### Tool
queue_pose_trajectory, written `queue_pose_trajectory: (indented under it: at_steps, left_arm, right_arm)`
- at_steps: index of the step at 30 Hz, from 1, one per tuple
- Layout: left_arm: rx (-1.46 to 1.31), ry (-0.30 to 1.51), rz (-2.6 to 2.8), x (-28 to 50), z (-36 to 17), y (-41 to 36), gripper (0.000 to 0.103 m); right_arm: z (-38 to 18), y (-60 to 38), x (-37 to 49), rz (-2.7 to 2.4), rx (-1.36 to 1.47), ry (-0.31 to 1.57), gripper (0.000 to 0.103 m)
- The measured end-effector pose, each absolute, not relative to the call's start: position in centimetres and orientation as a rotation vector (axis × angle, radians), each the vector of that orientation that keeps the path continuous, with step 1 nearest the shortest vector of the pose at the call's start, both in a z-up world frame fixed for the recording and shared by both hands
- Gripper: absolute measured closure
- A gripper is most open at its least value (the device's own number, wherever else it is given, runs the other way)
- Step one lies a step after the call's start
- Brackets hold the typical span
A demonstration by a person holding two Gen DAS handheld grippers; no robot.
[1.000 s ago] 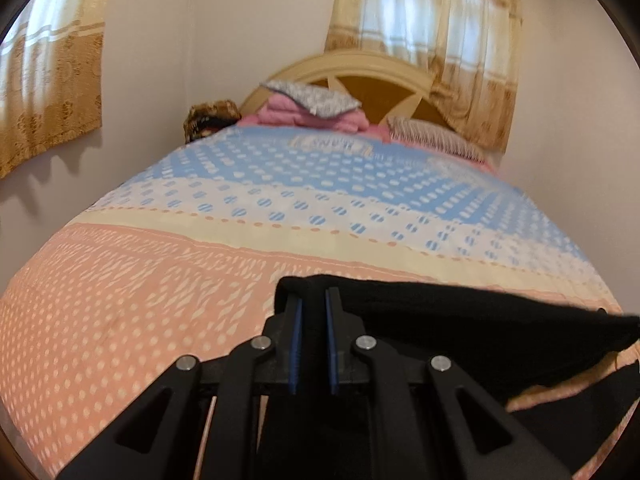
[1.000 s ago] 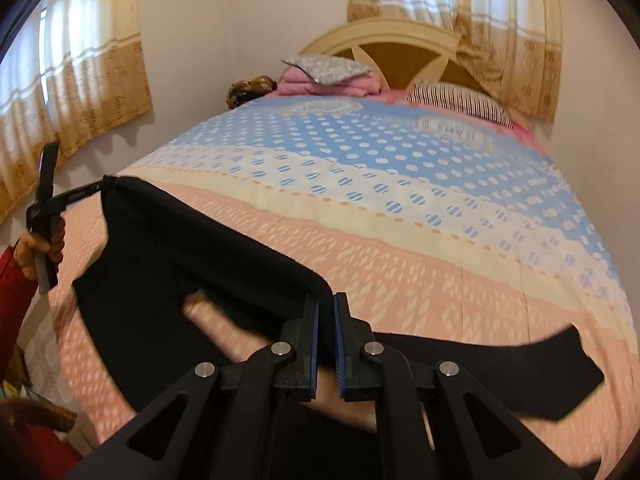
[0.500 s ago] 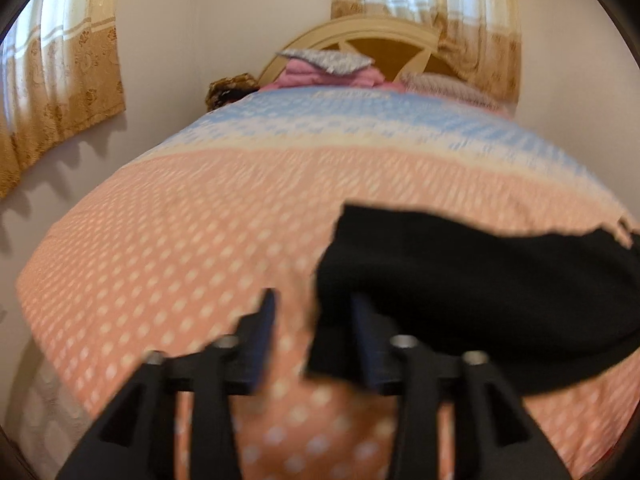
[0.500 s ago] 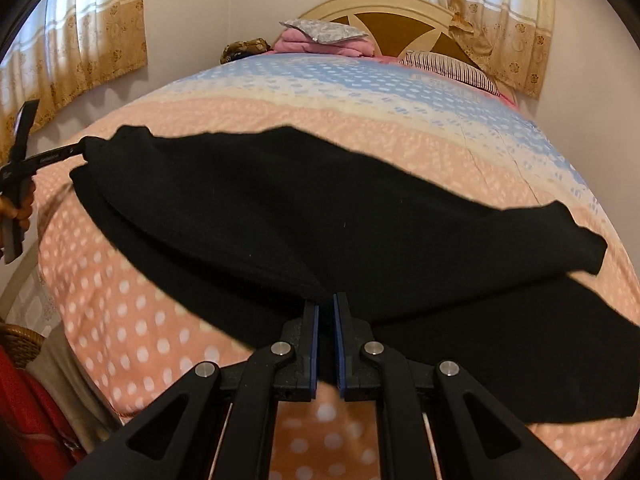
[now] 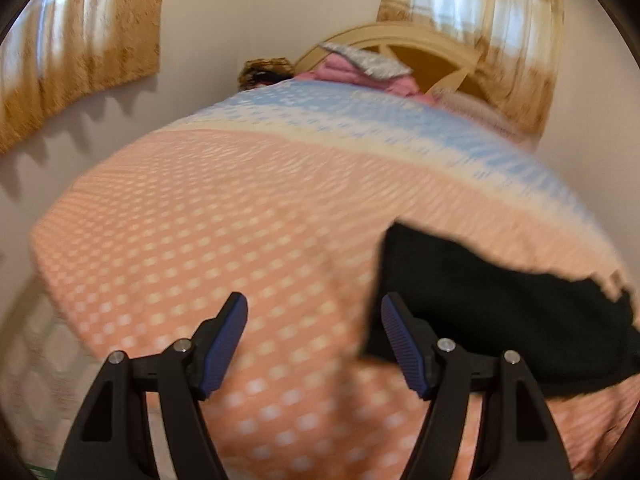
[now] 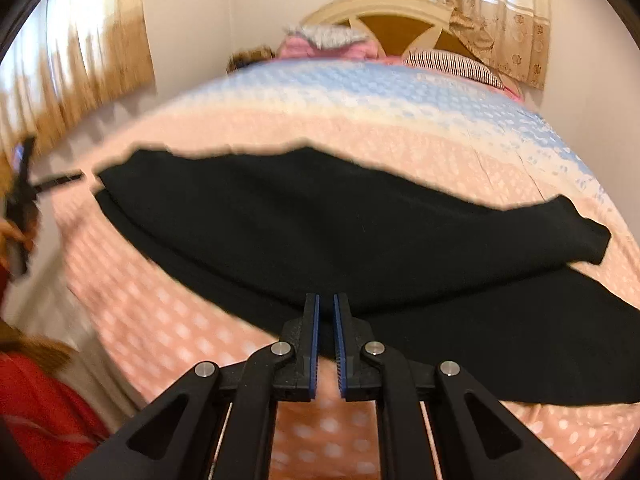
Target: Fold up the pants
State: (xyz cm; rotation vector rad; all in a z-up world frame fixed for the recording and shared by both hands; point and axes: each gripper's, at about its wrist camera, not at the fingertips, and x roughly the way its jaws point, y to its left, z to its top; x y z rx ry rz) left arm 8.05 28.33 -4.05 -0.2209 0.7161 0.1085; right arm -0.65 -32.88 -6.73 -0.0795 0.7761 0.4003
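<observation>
Black pants lie folded lengthwise across the near end of the bed. In the left wrist view their end lies to the right of my left gripper, which is open and empty over the bedspread. My right gripper has its jaws nearly closed with a narrow gap, at the pants' near edge; the fabric seems to lie just past the tips. The left gripper also shows in the right wrist view at the far left, clear of the pants.
The bed has a pink, cream and blue dotted bedspread. Pillows and folded pink bedding lie by the headboard. Curtains hang left and behind. A red sleeve is at lower left.
The pants were swung down and laid on the bed. My left gripper opened, let go of the pants and drew off to the left. My right gripper's jaws parted slightly.
</observation>
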Motion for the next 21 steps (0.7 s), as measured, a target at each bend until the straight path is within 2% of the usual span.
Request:
queue_pose_trajectory:
  at_steps: [4,9,12,14,15,18,21]
  left_arm:
    - [-0.278,0.728,0.043,11.1,-4.7,26.7,0.026]
    - [-0.334,0.808,0.001,12.6,-6.9,24.9,0.027]
    - [-0.319,0.834,-0.021,12.3,-7.6,24.3,0.059]
    - [-0.299,0.814,-0.015,11.7,-7.5,24.1,0.069]
    - [-0.294,0.811,-0.019,11.5,-7.4,24.0,0.079]
    - [-0.285,0.793,-0.037,10.6,-6.5,23.9,0.083]
    - [-0.287,0.766,-0.055,9.7,-5.6,24.2,0.084]
  right_arm:
    - [-4.8,-30.9,1.3,0.463,0.035,0.716,0.095]
    - [-6.2,-26.5,4.7,0.526,0.136,0.752,0.095]
    - [-7.3,-25.0,5.7,0.576,0.204,0.797,0.095]
    - [-8.0,-24.4,6.2,0.593,0.256,0.826,0.095]
    - [-8.1,-24.1,6.3,0.596,0.272,0.836,0.095]
    - [-8.7,-23.6,6.1,0.596,0.273,0.851,0.095]
    - [-8.6,-23.9,5.2,0.614,0.262,0.849,0.095]
